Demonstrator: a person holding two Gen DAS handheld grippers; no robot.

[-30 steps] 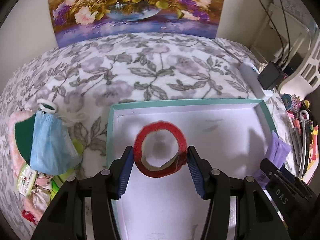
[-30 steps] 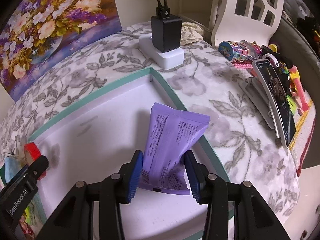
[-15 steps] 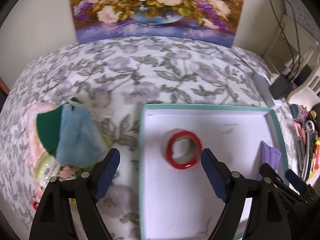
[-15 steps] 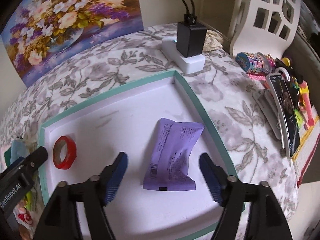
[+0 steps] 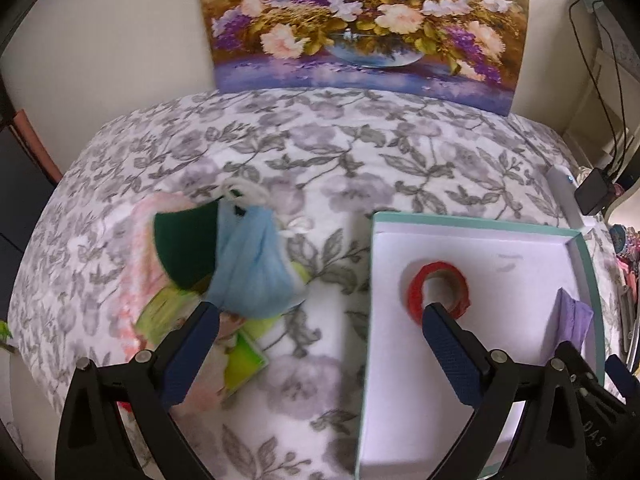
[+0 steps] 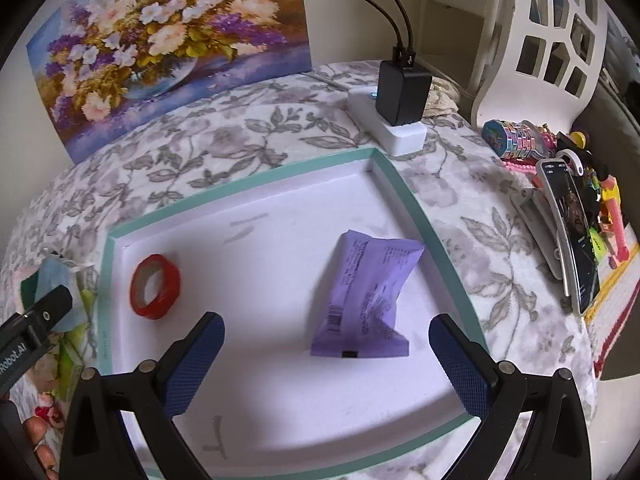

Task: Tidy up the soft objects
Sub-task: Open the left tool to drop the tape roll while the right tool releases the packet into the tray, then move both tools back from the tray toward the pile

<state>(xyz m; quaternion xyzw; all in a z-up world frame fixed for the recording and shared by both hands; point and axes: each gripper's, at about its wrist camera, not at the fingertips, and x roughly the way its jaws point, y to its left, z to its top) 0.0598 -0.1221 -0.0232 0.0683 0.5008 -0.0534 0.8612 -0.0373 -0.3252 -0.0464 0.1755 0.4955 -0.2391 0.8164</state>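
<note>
A white tray with a teal rim (image 5: 472, 222) (image 6: 256, 178) lies on the floral cloth. In it lie a red tape roll (image 5: 438, 290) (image 6: 155, 286) and a purple packet (image 6: 366, 300) (image 5: 574, 316). My left gripper (image 5: 320, 314) hovers over the tray's left edge, jaws opening wide, gripping nothing. Left of the tray is a pile: a blue face mask (image 5: 252, 268) on a green pad (image 5: 184, 248), pink cloth (image 5: 136, 280) and a green packet (image 5: 244, 360). My right gripper (image 6: 326, 322) is opening too. The purple packet lies between its pads, untouched.
A flower painting (image 5: 360, 24) leans on the back wall. A black charger (image 6: 404, 92) on a white power strip (image 6: 400, 136) sits behind the tray. A phone (image 6: 572, 236), toys (image 6: 516, 138) and a white chair (image 6: 552, 40) crowd the right side.
Both grippers opened and let go: the red tape roll and the purple packet now lie flat in the tray. The left gripper swung left toward the pile; the right one drew back.
</note>
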